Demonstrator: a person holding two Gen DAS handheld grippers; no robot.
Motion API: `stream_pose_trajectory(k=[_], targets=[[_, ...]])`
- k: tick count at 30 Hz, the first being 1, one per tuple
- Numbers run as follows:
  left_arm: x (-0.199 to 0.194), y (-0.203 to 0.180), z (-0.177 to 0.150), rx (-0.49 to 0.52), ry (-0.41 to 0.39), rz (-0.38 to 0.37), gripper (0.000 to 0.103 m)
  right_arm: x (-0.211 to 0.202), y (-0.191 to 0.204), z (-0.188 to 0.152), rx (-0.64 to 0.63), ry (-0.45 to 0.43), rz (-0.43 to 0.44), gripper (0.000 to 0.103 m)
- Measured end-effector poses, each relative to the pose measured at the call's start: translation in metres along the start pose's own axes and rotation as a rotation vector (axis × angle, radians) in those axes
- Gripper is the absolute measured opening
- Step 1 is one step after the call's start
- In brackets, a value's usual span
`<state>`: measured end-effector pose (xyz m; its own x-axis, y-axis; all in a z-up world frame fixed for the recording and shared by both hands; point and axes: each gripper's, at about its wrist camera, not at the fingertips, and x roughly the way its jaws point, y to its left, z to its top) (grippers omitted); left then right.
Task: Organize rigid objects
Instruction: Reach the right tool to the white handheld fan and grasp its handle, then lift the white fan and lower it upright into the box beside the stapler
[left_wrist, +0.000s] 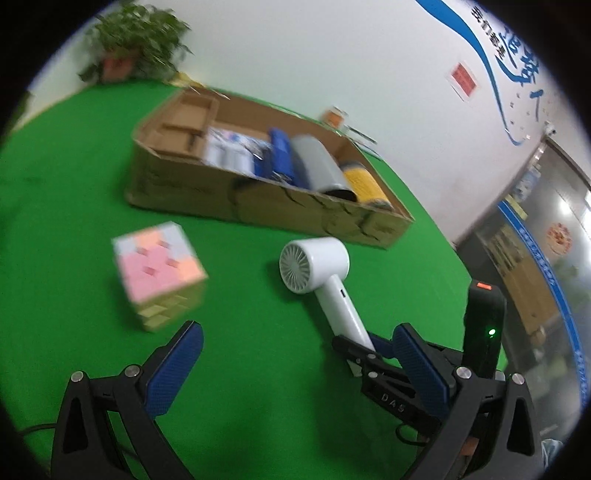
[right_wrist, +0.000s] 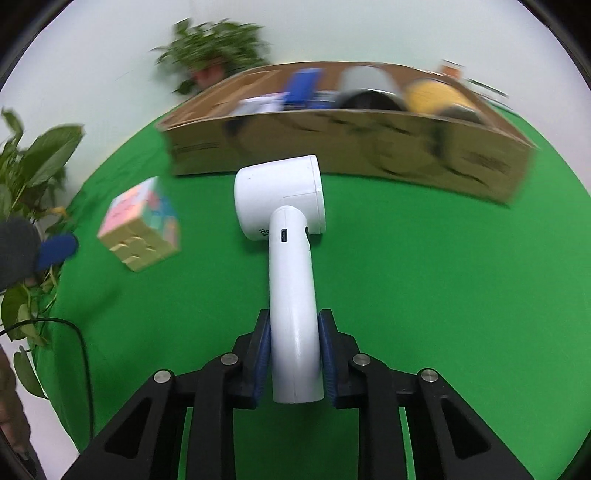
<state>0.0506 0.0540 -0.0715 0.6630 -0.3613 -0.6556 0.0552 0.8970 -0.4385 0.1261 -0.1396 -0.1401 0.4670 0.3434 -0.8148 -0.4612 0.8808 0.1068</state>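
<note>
A white hair dryer (right_wrist: 280, 192) lies on the green cloth with its handle toward me. My right gripper (right_wrist: 294, 325) is shut on that handle, a blue pad pressed on each side. The left wrist view also shows the hair dryer (left_wrist: 317, 262), with the right gripper (left_wrist: 364, 345) clamped on the handle's end. My left gripper (left_wrist: 295, 343) hangs open over bare cloth between the two objects. A pastel puzzle cube (left_wrist: 159, 273) stands just beyond its left finger. In the right wrist view the cube (right_wrist: 142, 229) lies left of the dryer.
A long, low cardboard box (left_wrist: 221, 199) lies behind the dryer, holding a blue box (left_wrist: 282, 155), a grey cylinder (left_wrist: 321, 166), a yellow cylinder (left_wrist: 364, 182) and white packs. Potted plants (right_wrist: 33, 162) stand at the cloth's left edge. A black cable (right_wrist: 83, 354) crosses the near-left edge.
</note>
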Motion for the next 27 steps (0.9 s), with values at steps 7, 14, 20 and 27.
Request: stream_pose_trajectory(k=[7, 14, 20, 27], targets=[[0.057, -0.042, -0.007, 0.033, 0.148, -0.194, 0.102, -0.05, -0.04, -0.033, 0.043, -0.112, 0.015, 0.051], [0.107, -0.061, -0.002, 0.01, 0.281, -0.324, 0.099, -0.063, -0.052, -0.043, 0.077, -0.16, 0.036, 0.085], [0.138, -0.063, 0.001, -0.036, 0.387, -0.339, 0.061, -0.036, -0.045, -0.036, 0.068, -0.066, 0.025, 0.053], [0.137, -0.057, -0.01, -0.037, 0.4, -0.302, 0.034, -0.027, -0.032, -0.045, 0.039, -0.025, -0.013, 0.027]])
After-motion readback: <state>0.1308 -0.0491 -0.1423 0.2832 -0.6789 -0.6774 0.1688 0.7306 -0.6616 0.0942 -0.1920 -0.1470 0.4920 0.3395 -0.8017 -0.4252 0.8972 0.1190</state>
